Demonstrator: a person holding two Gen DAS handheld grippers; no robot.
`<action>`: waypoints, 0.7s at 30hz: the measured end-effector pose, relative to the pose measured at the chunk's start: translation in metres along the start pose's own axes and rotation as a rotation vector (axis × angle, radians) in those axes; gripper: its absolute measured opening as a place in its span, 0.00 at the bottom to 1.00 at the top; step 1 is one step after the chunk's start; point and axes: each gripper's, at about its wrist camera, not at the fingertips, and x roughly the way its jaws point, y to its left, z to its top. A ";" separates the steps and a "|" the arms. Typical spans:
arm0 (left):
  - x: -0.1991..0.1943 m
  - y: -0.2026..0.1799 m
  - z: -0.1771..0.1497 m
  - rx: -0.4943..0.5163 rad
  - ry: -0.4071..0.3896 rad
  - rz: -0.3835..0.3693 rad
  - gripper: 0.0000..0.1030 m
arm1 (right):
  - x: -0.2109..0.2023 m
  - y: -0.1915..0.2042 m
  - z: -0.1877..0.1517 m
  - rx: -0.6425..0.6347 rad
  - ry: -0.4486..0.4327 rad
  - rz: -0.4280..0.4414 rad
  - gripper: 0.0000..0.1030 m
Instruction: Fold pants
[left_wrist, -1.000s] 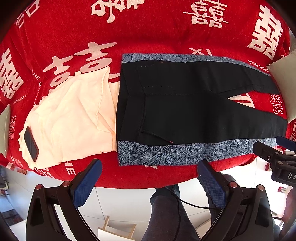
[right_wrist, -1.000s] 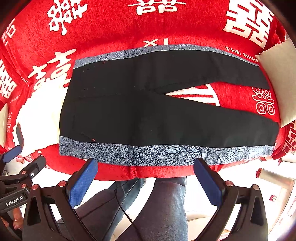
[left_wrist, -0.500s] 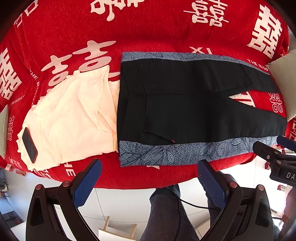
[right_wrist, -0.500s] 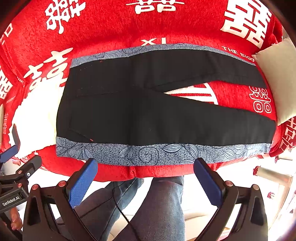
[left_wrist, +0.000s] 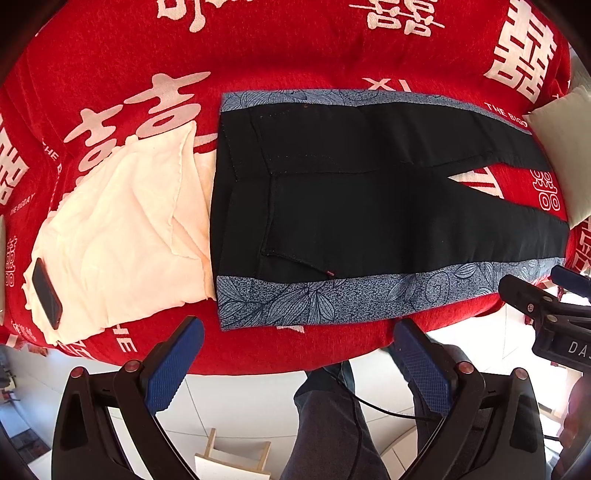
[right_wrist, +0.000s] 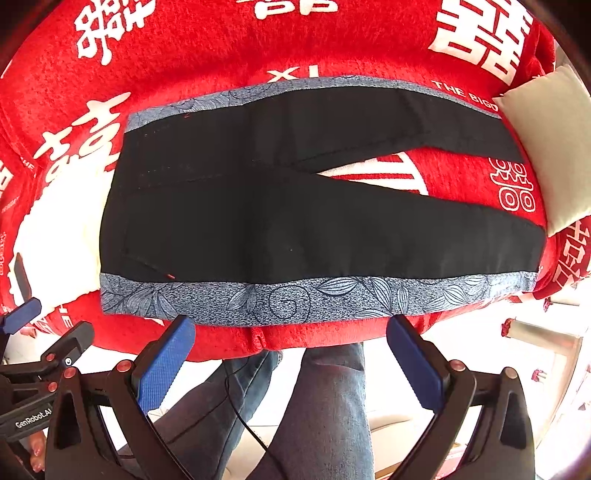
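Red cloth printed with white characters (left_wrist: 295, 48) covers the raised surface on which the pants (left_wrist: 369, 206) are spread flat, just ahead of both claws. The black panels are bordered by blue-grey leaf-patterned strips, the waistband lies to the left, and the two legs part toward the right. The left gripper (left_wrist: 299, 360) is held with its blue pads wide apart, below the near strip and short of the cloth edge; the right gripper (right_wrist: 290, 356) is likewise spread open, nothing being held. A cream garment (left_wrist: 122, 236) is tucked under the waistband on the far left, with a dark phone (left_wrist: 46, 293) laid on it. A pale cushion (right_wrist: 546, 147) is seen beside the leg ends. The person's jeans-clad legs (right_wrist: 325, 413) are seen below the claws.
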 end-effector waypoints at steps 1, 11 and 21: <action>0.000 -0.002 0.001 -0.002 -0.003 0.000 1.00 | 0.000 -0.001 0.000 0.002 0.002 0.000 1.00; 0.008 -0.022 0.008 -0.091 0.000 0.047 1.00 | 0.006 -0.016 0.007 -0.063 0.004 0.013 1.00; 0.035 -0.062 0.001 -0.241 -0.016 0.066 1.00 | 0.027 -0.056 0.010 -0.148 0.013 0.076 1.00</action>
